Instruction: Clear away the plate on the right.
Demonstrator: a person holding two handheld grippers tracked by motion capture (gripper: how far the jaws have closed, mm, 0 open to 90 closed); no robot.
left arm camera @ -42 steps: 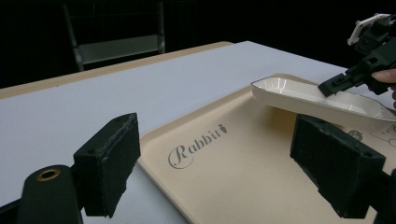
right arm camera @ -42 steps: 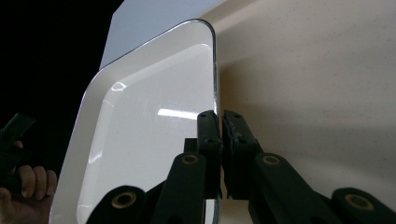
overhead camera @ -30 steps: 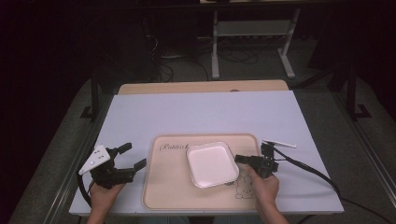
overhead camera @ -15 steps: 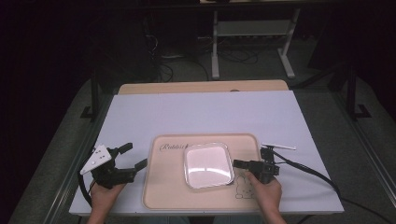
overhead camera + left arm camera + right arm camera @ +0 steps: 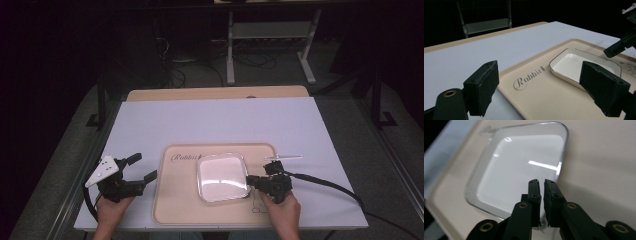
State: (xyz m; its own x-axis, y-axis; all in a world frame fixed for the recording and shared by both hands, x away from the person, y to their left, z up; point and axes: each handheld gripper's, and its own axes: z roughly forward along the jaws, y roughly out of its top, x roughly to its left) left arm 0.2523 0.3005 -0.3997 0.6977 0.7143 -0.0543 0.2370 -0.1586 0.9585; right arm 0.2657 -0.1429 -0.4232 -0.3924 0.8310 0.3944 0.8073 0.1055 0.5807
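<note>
A white square dish (image 5: 222, 176) lies on the beige tray (image 5: 175, 200), which is printed "Rabbit". My right gripper (image 5: 250, 181) reaches in from the right to the dish's right edge. In the right gripper view its jaws (image 5: 542, 182) stand almost together over the dish (image 5: 519, 170), with the rim passing between their pads. They have just been closing on that rim. My left gripper (image 5: 142, 167) rests open at the tray's left side. Through its wide jaws (image 5: 544, 85) I see the tray (image 5: 531, 100), the dish (image 5: 579, 65) and the right gripper (image 5: 617, 46).
The tray sits near the front edge of a white table top (image 5: 215, 120) with a wooden strip (image 5: 215, 93) along the far side. The right gripper's cable (image 5: 330, 186) trails off to the right. A metal rack (image 5: 270, 45) stands on the dark floor behind the table.
The right hand has shifted a little left and toward me. The dish has moved slightly left with it and now looks raised at its right edge. The left gripper has stayed put.
</note>
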